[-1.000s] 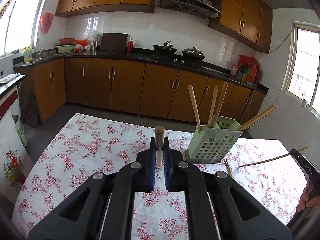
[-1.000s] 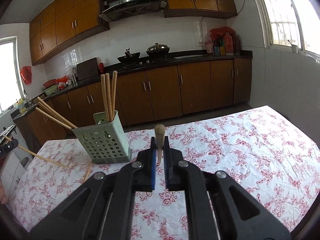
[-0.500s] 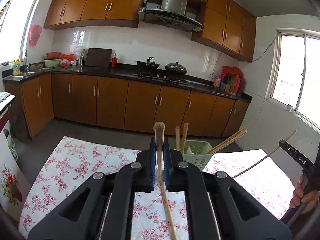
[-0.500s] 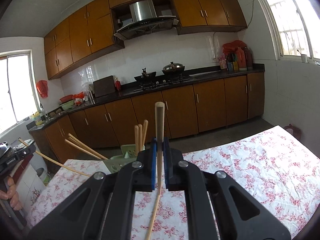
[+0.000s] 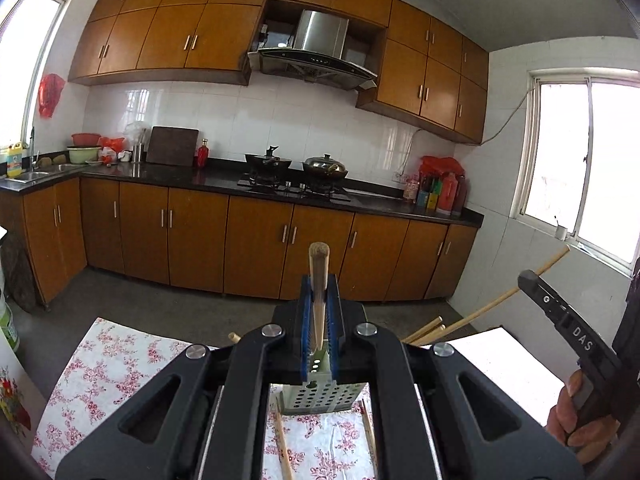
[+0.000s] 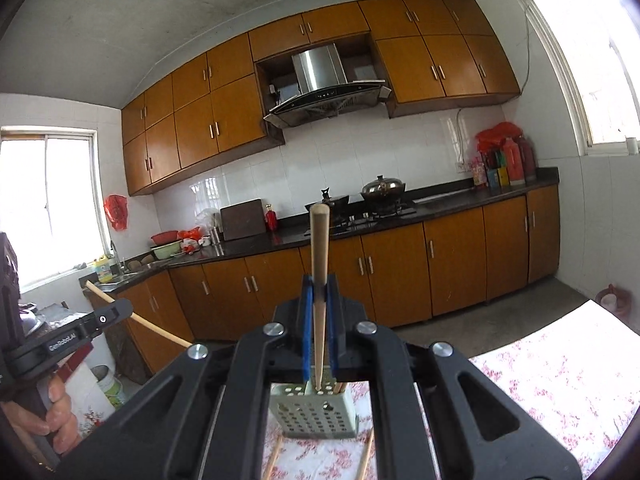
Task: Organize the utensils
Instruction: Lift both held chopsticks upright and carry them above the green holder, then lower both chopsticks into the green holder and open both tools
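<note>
My left gripper (image 5: pixel 319 296) is shut on a wooden chopstick (image 5: pixel 319 268) held upright, directly above the pale green perforated holder (image 5: pixel 320 398) on the floral tablecloth. My right gripper (image 6: pixel 319 296) is shut on another wooden chopstick (image 6: pixel 319 240), whose lower tip reaches into the holder (image 6: pixel 314 416). Other chopsticks (image 5: pixel 424 330) lean out of the holder. Loose chopsticks (image 5: pixel 283 444) lie on the cloth beside the holder. The right gripper also shows at the right of the left wrist view (image 5: pixel 560 316), the left gripper at the left of the right wrist view (image 6: pixel 72 332).
The table has a floral tablecloth (image 5: pixel 120 364). Behind it are brown kitchen cabinets (image 5: pixel 256 248), a black counter with a stove and pots (image 5: pixel 296 172), and windows on both sides. A bucket (image 6: pixel 106 388) stands on the floor at the left.
Both grippers have risen and tilted so the chopsticks stand upright, and both have come in over the holder. The holder now sits under the fingers in both views.
</note>
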### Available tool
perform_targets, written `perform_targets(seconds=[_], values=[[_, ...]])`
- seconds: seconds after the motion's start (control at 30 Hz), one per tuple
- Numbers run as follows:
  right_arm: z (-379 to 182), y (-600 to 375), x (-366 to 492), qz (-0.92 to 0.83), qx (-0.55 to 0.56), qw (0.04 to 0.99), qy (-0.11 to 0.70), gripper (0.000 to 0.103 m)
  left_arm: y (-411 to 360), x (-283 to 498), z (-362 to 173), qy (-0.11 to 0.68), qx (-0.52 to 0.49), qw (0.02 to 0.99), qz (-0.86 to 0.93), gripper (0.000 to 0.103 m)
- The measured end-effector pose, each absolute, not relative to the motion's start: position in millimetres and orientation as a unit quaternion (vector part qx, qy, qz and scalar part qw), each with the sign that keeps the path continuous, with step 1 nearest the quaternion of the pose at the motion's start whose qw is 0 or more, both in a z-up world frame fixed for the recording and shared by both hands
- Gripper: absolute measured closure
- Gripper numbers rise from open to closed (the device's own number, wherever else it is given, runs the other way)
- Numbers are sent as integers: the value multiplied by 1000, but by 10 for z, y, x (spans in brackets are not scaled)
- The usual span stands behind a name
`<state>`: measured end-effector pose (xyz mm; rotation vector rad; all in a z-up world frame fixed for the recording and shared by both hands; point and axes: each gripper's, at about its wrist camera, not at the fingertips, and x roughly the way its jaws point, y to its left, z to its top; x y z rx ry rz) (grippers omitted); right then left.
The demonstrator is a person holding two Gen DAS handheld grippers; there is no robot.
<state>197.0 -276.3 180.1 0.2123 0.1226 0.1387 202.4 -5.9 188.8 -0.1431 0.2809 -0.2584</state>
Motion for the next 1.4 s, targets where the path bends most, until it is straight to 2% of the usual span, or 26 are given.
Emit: perform_targets(seconds=[0.13,0.33,0.57,0.67,0.87,1.13,1.27,1.4], values=[[1743,-2625,2270,58,86,992,65,95,-152,2198,1818,162,-63,977,-123,96],[1545,-2525,2728,67,92,987,117,95,-219,2396,1687,193,-51,973,-119,96],[1334,-2461,2964,67,91,983,147,95,-281,2563,1564,213,-42,968,-127,96],[1306,-2480,3020,60,93,982,155,92,-306,2605,1523,228,-46,965,-123,96],[1290,-2593,2867,51,105,982,147,82,-294,2561,1562,224,-57,965,-126,95],[1267,-2849,2419,27,124,982,138,79,-173,2339,1662,204,-70,969,-117,95],[1028,-2985,2192,8,124,978,166,78,-72,2142,1596,200,-67,972,-106,95],[535,-3040,2115,1,119,964,236,78,51,2005,1330,226,-62,968,-94,94]])
